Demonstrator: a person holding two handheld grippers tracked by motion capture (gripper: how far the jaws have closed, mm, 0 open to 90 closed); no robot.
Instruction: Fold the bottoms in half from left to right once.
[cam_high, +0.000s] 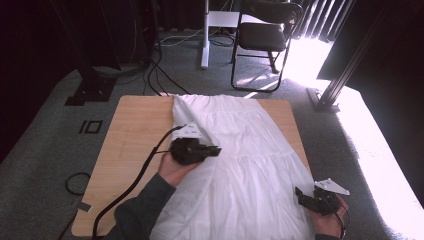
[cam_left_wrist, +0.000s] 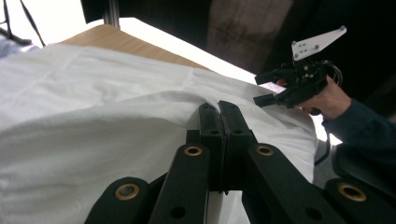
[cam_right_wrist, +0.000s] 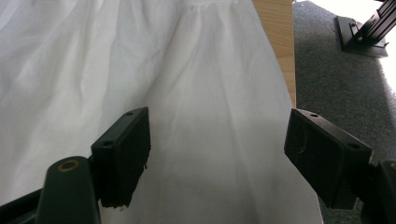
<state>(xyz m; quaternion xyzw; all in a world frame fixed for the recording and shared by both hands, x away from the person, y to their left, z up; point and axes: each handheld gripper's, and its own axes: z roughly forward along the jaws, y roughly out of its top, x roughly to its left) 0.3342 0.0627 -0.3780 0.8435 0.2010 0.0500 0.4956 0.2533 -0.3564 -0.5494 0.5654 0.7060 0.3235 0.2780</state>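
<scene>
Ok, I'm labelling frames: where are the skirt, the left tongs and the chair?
skirt (cam_high: 250, 165), high view, middle panel.
left tongs (cam_left_wrist: 219, 108), left gripper view, closed tips.
chair (cam_high: 261, 35), high view, seat.

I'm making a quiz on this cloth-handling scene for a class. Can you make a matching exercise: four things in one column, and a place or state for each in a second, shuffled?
Things:
1. left tool
2. right tool
3. white garment
4. black folding chair

Places or states:
A. stands on the carpet beyond the far end of the table
B. jaws wide apart, at the garment's near right edge
C. spread along the wooden table
D. jaws shut together, over the garment's left side

Pairs: 1-D, 2-B, 3-C, 4-A
</scene>
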